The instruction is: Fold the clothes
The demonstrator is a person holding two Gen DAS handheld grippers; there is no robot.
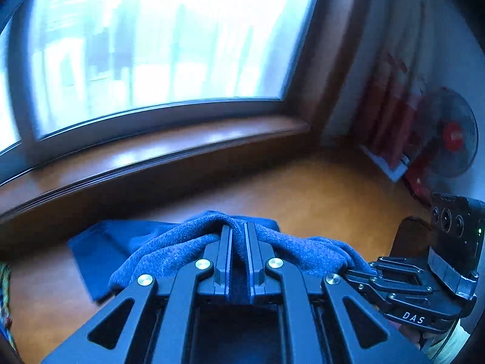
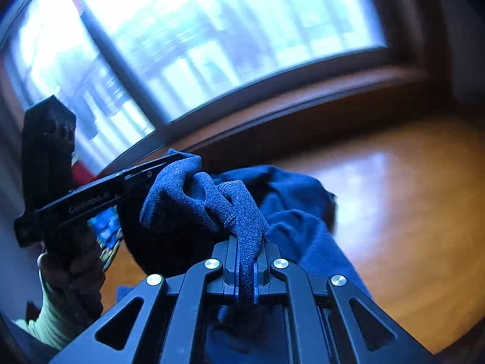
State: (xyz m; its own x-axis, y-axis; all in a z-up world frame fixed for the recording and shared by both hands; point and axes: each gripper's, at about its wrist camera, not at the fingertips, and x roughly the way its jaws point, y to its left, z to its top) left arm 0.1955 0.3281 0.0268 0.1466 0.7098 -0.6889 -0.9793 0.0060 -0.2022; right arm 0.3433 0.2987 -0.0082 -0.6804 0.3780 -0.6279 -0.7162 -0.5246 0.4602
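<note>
A dark blue knitted garment is lifted off the wooden floor, and a stretch of it spans between both grippers. My left gripper is shut on a bunched fold of it, and the cloth drapes over both fingers. In the left wrist view the right gripper comes in from the right edge, clamped on the same cloth. My right gripper is shut on a narrow ridge of the blue garment, whose bulk hangs ahead of it. The left gripper shows at the left of the right wrist view, held by a hand.
A large window with a brown wooden sill fills the background. An orange-brown wooden floor spreads below. A standing fan and red items lean at the right wall. A hand in a pale green sleeve holds the left tool.
</note>
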